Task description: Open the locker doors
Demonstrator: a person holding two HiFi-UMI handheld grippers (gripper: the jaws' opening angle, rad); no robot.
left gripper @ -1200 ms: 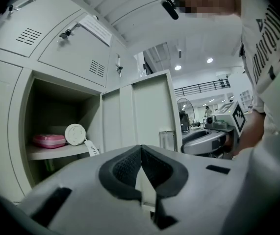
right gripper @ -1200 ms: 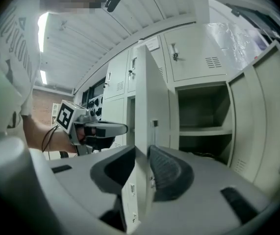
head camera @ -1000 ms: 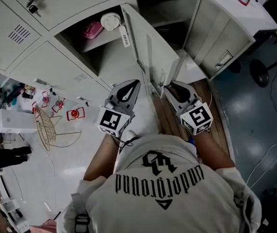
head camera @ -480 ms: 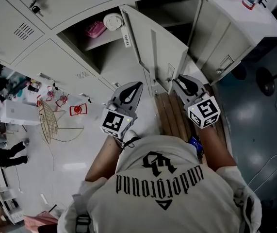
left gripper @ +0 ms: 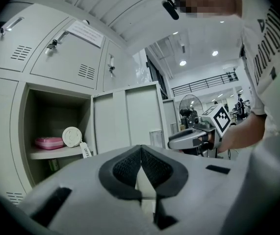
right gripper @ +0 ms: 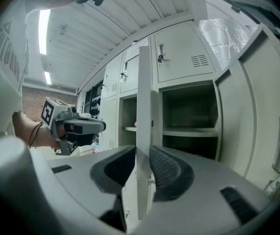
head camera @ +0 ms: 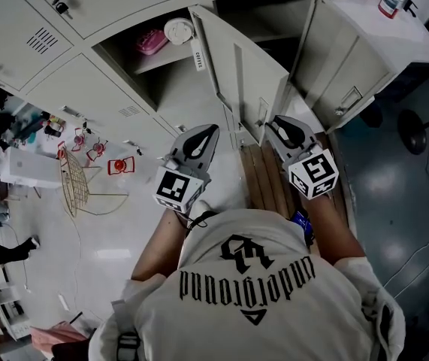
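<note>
The locker door (head camera: 248,70) stands swung out from its dark compartment, edge-on toward the person, in the middle of the locker bank. Its free edge (right gripper: 144,131) runs upright between the jaws of the right gripper (head camera: 273,123), whose ribbed pads sit against it on both sides while the jaws are opening slightly. The left gripper (head camera: 211,130) hangs just beside it, apart from the door, with its jaws (left gripper: 140,148) clenched tip to tip on nothing. A white tag (head camera: 196,55) hangs near the door's upper corner. In the open compartment to the left, a pink case (head camera: 148,42) and a round white disc (head camera: 176,30) lie on a shelf. To the right a second door (head camera: 342,62) is also swung wide. Wooden slats (head camera: 263,179) lie on the floor below the grippers, and a wire frame (head camera: 75,190) lies farther left.
</note>
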